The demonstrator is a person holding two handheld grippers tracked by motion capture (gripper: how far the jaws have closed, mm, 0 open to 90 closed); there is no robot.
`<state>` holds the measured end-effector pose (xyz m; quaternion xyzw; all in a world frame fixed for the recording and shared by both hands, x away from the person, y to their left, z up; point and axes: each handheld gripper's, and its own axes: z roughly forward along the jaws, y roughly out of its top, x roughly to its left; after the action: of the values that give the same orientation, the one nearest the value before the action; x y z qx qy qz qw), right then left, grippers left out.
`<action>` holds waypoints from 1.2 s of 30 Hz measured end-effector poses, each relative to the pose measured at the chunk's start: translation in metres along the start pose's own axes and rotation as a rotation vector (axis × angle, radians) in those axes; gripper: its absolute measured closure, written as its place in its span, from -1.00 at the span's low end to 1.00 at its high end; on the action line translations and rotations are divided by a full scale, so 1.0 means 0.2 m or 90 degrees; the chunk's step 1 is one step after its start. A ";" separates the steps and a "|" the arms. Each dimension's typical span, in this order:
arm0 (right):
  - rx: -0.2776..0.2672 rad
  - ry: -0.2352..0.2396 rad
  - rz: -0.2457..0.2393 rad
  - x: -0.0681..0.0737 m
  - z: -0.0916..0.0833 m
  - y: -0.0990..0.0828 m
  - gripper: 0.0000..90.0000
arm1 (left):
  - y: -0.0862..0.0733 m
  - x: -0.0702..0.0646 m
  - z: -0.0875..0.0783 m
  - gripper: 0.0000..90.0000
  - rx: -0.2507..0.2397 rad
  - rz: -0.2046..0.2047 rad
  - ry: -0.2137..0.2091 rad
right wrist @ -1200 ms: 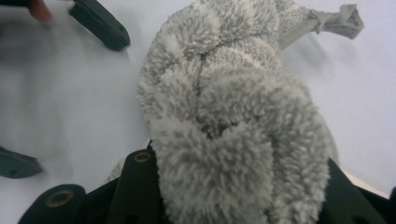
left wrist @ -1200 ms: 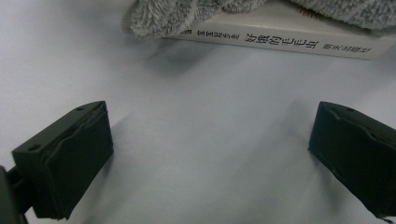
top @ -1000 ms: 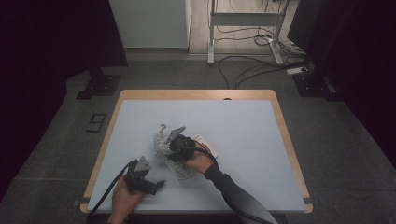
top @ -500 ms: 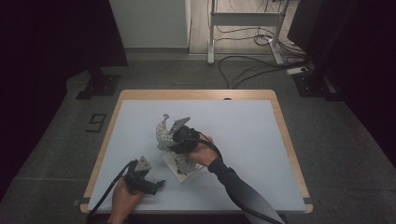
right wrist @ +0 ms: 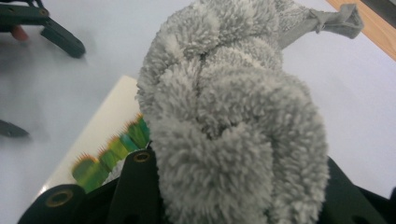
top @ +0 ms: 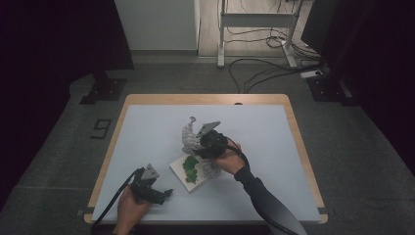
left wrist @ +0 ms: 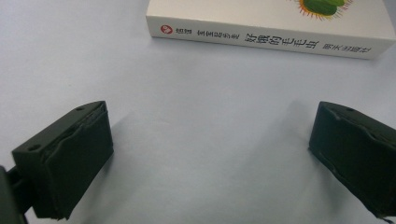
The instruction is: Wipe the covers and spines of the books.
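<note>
In left gripper view: book (left wrist: 271, 35) spine lettering; high view: cover.

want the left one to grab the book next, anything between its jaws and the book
Nothing visible does. In the left gripper view only bare table lies between the open left hand-held gripper and the book spine.

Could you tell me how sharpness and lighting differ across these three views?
High view: dim, dark surroundings, the table evenly lit. Left gripper view: the book crisp, soft jaw shadows. Right gripper view: the grey towel sharp up close, the book cover's green print smeared.
</note>
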<state>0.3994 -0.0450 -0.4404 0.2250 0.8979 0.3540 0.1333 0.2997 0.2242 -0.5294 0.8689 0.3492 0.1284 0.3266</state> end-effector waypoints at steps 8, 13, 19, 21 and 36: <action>-0.001 -0.029 0.028 -0.08 -0.10 -0.11 0.30 | 0.00 0.00 0.00 -1.00 -0.001 0.000 0.000; 0.001 -0.044 0.039 -0.12 -0.16 -0.18 0.30 | 0.00 0.00 0.00 -1.00 0.000 0.000 0.000; 0.001 -0.064 0.059 -0.16 -0.24 -0.26 0.30 | 0.00 0.00 0.00 -1.00 0.000 0.000 0.000; -0.001 -0.072 0.066 -0.18 -0.26 -0.29 0.30 | 0.00 0.00 0.00 -1.00 0.000 0.000 0.000; -0.003 -0.127 0.116 -0.27 -0.47 -0.51 0.30 | 0.00 0.00 0.00 -1.00 0.000 0.000 -0.001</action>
<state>0.3765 -0.1927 -0.4405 0.3392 0.8552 0.3426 0.1902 0.2997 0.2242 -0.5294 0.8689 0.3489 0.1279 0.3270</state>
